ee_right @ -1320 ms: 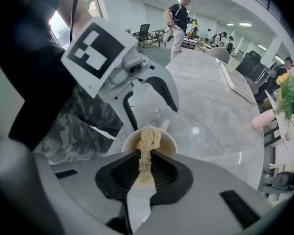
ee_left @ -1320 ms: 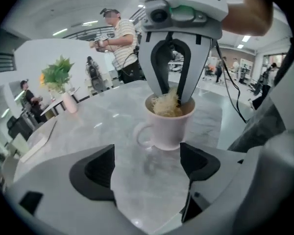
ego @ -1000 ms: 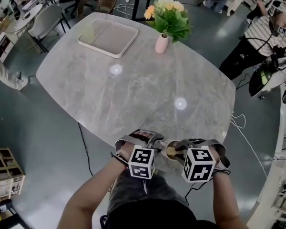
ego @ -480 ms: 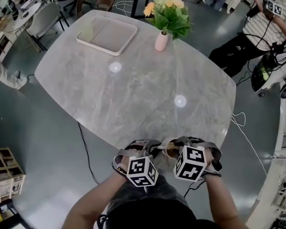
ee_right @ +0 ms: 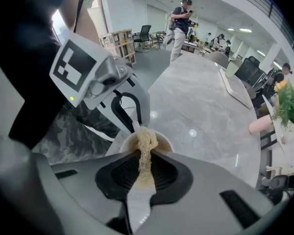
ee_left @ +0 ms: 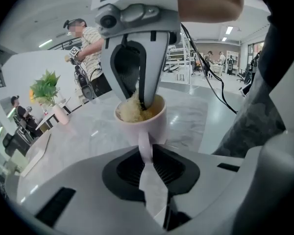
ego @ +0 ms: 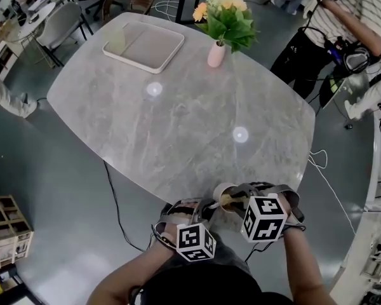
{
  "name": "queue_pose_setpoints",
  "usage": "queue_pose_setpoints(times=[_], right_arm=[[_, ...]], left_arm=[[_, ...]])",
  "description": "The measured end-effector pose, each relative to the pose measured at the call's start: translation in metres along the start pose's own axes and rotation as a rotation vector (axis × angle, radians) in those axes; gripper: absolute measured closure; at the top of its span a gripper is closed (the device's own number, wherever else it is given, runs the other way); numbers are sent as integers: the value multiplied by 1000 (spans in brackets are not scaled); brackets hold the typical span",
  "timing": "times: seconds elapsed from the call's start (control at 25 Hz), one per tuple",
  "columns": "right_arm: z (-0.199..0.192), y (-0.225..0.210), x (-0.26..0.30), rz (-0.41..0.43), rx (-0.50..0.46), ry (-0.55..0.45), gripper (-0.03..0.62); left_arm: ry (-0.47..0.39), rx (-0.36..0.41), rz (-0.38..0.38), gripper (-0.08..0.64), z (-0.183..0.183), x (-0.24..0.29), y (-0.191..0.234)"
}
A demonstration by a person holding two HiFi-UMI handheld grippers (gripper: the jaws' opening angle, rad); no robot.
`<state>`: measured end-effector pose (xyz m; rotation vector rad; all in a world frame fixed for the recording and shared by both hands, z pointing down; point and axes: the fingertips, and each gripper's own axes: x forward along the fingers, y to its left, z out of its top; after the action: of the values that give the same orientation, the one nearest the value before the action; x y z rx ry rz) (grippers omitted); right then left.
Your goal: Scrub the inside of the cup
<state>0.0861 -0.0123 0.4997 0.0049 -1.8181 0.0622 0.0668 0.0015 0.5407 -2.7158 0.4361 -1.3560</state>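
Scrubbing looks begun, not finished. The cup [ee_left: 139, 121] sits at the table's [ego: 178, 126] near edge. The left gripper [ee_left: 147, 155], jaws just closed, pinches its handle [ee_left: 144, 140]. The right gripper [ee_right: 143, 175] pinches a tan scrubber [ee_right: 146, 143] pushed inside the cup.

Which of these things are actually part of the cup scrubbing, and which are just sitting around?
In use: cup, its handle in the left gripper, whose jaws have just been closing on it; tan scrubber, held inside the cup by the right gripper.
Lying about: tray; pink vase of flowers.
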Motion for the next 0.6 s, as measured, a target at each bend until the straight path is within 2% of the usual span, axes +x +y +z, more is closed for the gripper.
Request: queue_pose_setpoints(times=[0.16, 0.28, 0.36, 0.48, 0.6], right_arm=[[2, 1, -21, 49, 131, -71, 532], [-2, -12, -27, -4, 273, -69, 532], [-4, -17, -21, -33, 328, -40, 532], [-5, -12, -3, -33, 345, 8, 532], [-5, -4, 12, 0, 323, 31, 532]], left_arm=[[9, -20, 12, 497, -1, 0, 1], [19, -36, 15, 497, 0, -1, 0], [17, -46, 7, 497, 0, -2, -4], [7, -50, -20, 497, 2, -3, -15], [-10, -33, -53, 497, 8, -4, -27]])
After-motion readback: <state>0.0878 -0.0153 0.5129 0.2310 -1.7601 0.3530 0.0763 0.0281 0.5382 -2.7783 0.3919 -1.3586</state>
